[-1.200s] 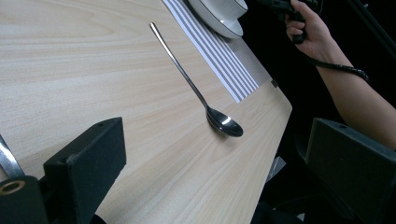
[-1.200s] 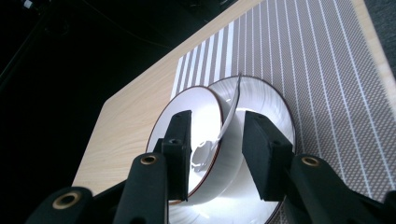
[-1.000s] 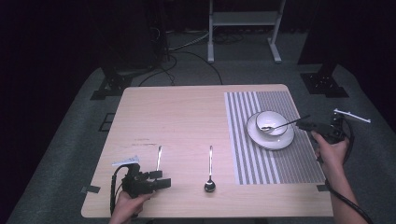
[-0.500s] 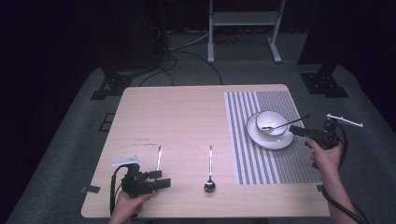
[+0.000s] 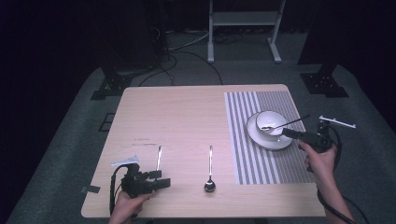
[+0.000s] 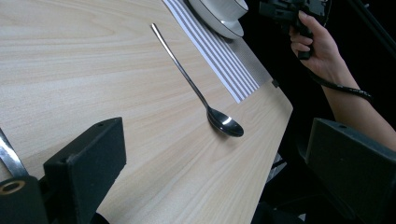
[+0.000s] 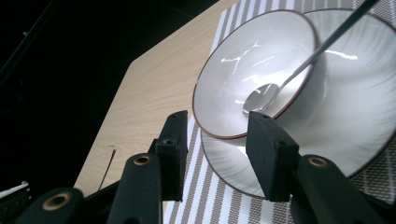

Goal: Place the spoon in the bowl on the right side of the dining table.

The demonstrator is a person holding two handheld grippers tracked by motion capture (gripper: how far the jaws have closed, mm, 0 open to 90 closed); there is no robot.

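Having let go of the spoon (image 5: 280, 124) in the bowl (image 5: 271, 122), we are drawing our right gripper (image 5: 288, 133), jaws just opening and empty, along the table's right edge, while our left gripper (image 5: 164, 182) is waiting wide open and empty.

A pale wood-grain bench (image 5: 187, 116) carries a placemat (image 5: 254, 154) striped grey and white. On it sit a white plate (image 5: 271, 140) and a white bowl (image 7: 247, 70) with a thin brown rim. Shiny silver spoons: one in the bowl (image 7: 261, 95), one on bare wood (image 6: 219, 119). Both tools are black: left (image 5: 156, 184), right (image 5: 292, 134).
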